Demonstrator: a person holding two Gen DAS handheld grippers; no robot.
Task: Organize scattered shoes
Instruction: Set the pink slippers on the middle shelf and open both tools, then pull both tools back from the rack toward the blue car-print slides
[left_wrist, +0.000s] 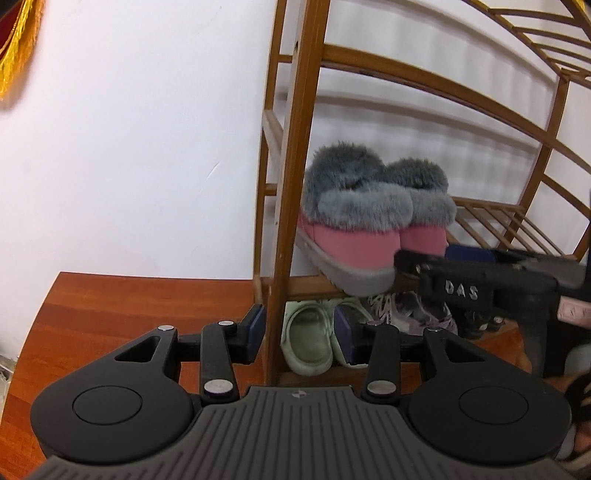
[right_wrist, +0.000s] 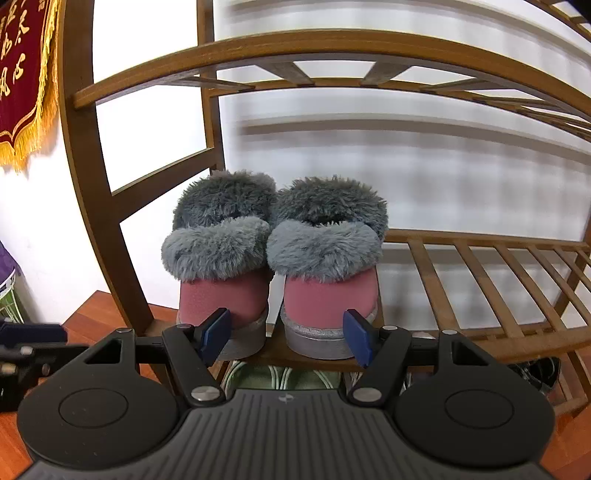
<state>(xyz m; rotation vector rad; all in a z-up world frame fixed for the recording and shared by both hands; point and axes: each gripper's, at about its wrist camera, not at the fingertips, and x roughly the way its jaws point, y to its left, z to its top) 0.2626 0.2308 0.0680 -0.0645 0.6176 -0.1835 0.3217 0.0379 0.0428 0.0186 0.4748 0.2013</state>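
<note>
Two pink slippers (right_wrist: 275, 280) side by side on rack (right_wrist: 480, 258) shelf, just beyond right gripper (right_wrist: 286, 338); jaws open, empty. Left gripper (left_wrist: 301, 334) nearer floor, jaws part-open, empty.

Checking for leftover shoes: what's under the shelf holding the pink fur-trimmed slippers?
Pale green rubber clogs and a patterned greyish sneaker sit below that wooden slatted shelf; dark footwear farther right is mostly covered.

Pink slippers (right_wrist: 277, 280), grey fur cuffs, paired upright on rack shelf (right_wrist: 480, 258), heels outward.
</note>
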